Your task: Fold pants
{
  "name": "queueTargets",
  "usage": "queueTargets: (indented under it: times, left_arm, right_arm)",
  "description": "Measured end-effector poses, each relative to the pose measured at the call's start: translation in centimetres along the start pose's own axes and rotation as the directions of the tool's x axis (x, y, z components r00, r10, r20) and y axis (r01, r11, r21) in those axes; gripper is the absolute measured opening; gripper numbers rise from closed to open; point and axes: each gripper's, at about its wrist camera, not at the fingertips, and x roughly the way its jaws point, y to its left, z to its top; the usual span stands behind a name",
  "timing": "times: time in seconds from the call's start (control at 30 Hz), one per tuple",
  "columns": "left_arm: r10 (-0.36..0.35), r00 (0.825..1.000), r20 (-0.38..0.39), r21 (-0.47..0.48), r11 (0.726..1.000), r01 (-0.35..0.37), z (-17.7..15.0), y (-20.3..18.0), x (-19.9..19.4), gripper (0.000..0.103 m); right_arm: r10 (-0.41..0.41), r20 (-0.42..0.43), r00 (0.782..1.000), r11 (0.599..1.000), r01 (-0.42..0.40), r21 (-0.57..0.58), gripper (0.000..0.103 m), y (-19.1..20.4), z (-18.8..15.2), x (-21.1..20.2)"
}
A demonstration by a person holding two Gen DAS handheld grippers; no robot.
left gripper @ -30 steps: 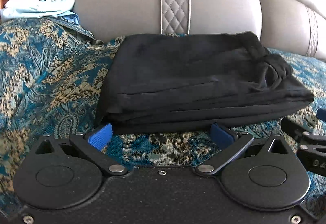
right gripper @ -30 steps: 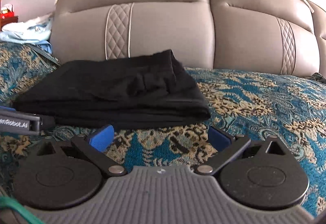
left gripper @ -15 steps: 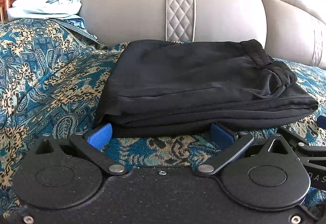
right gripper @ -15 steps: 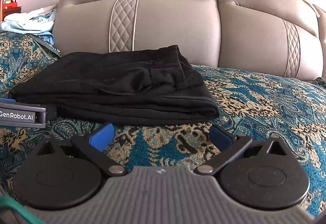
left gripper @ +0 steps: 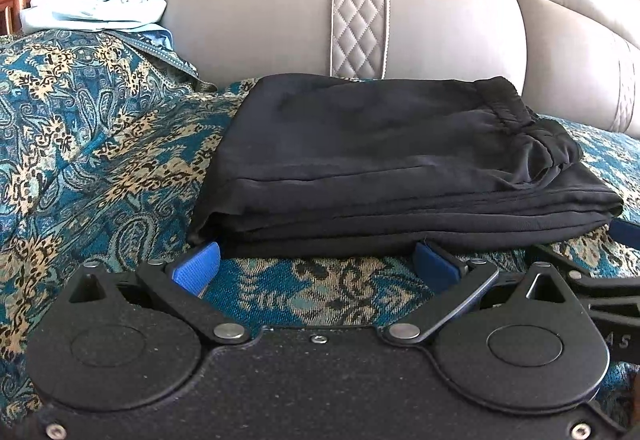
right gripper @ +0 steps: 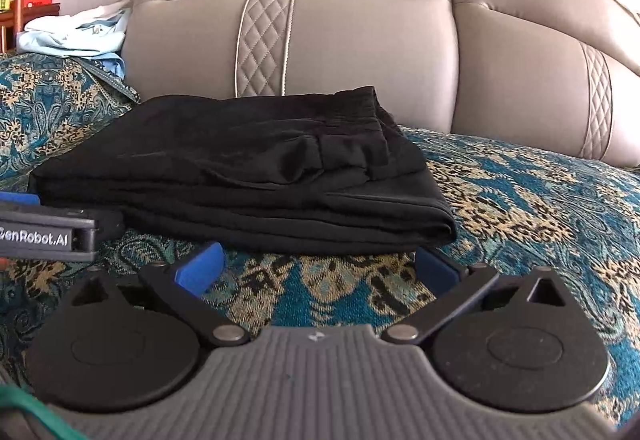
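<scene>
Facing you, the pants [left gripper: 400,164] lie folded in a stack just ahead of both spread, empty grippers: left [left gripper: 316,264], right [right gripper: 318,266]. Expect soft, limp, slippery layers; grip the thick near edge, all layers together.

Left claw [left gripper: 318,264]: matte black speckled housing, two round black pivot discs, black link arms on silver rivets, blue pads [left gripper: 198,266], small screws at centre and lower corners. Right claw [right gripper: 318,268]: ribbed grey housing, black discs and links, silver rivets, blue pads [right gripper: 200,268], green cable at lower left. White "enRobot.AI" lettering shows on the left claw's side.
</scene>
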Motion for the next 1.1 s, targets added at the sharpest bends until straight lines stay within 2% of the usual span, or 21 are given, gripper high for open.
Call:
queueTargets:
  times: [1.1]
  left_arm:
    - [-0.003,1.000,0.013,0.004,1.000,0.002,-0.59,0.67,-0.63,0.103]
  right_arm:
    - [0.000,0.001,1.000,1.000,0.000,0.003,0.103,0.07,-0.06,0.14]
